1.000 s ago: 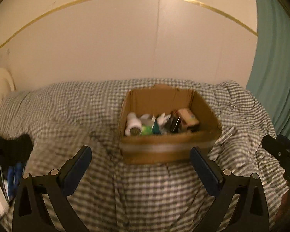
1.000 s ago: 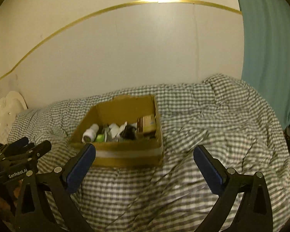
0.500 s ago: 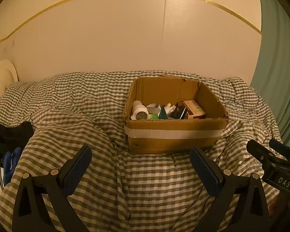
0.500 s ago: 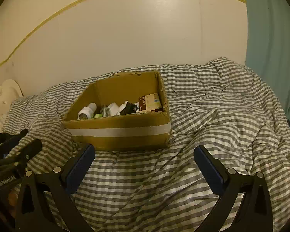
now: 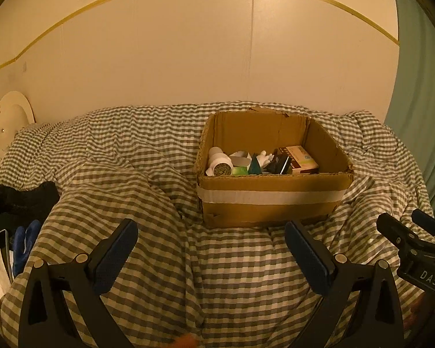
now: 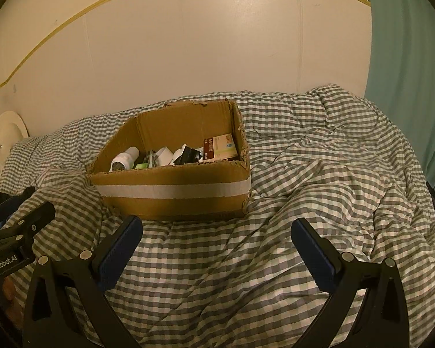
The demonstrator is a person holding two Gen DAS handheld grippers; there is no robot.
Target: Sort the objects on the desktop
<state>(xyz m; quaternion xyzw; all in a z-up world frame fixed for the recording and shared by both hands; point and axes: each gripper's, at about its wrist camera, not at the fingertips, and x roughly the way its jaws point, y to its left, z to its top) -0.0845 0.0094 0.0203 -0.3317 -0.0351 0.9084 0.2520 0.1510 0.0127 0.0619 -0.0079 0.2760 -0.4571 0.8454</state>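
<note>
The cardboard box (image 5: pixel 272 179) stood on the checked quilt (image 5: pixel 124 156), right of centre in the left wrist view and left of centre in the right wrist view, with a pale tape band across its near wall. The small desktop things lay together inside it, along the near wall: a white bottle (image 5: pixel 219 163) on its side at the left end, a flat brown-and-white carton (image 5: pixel 300 159) at the right end, and between them a heap of white, green and dark pieces too small to name. Probably they were kept in the box so that they would not roll into the soft folds of the quilt. The left gripper (image 5: pixel 210 249) and the right gripper (image 6: pixel 216 246) both hung low in the frame, in front of the box, with the jaws spread wide and nothing between them. The box top was open and its far wall was higher, so the free way in was from above and from the near side. Wide bare quilt lay in the right half of the right wrist view. At the lower left edge of the left wrist view, a phone (image 5: pixel 0 242) and a blue thing (image 5: pixel 24 242) lay beside dark cloth (image 5: pixel 17 200).
</note>
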